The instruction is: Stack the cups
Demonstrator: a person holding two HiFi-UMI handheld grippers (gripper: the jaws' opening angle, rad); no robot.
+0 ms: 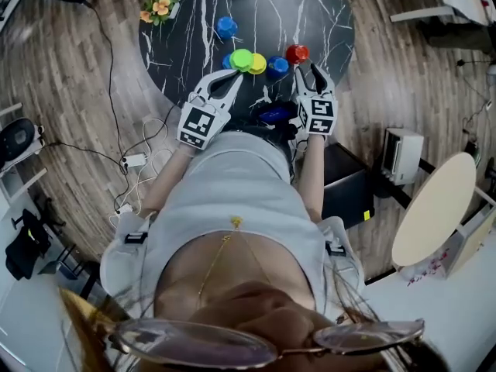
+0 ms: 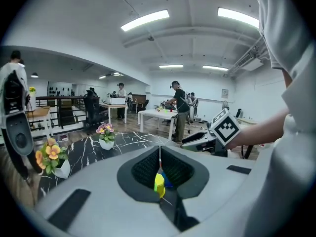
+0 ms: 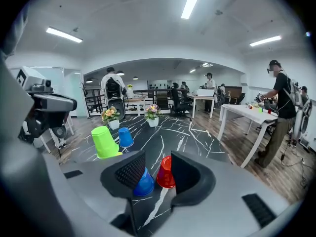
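Round black marble-look table (image 1: 318, 10), white veining, on wood plank floor (image 1: 70, 84). On top: flower pot (image 1: 159, 8) at the left rim, second pot (image 3: 152, 114) further back. Lone blue cup (image 1: 226, 27) upside down mid-table. Tight row near the front edge: green cup (image 1: 242, 58), yellow cup (image 1: 258, 63), near blue cup (image 1: 277, 67), red cup (image 1: 297, 53). Green is tilted against yellow, can't tell if it rests on the top

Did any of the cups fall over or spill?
No, nothing looks wrong. The green cup, the red cup and the blue cups are upside down, none on its side. Nothing is spilled on the black table, and the flower pots stand upright.
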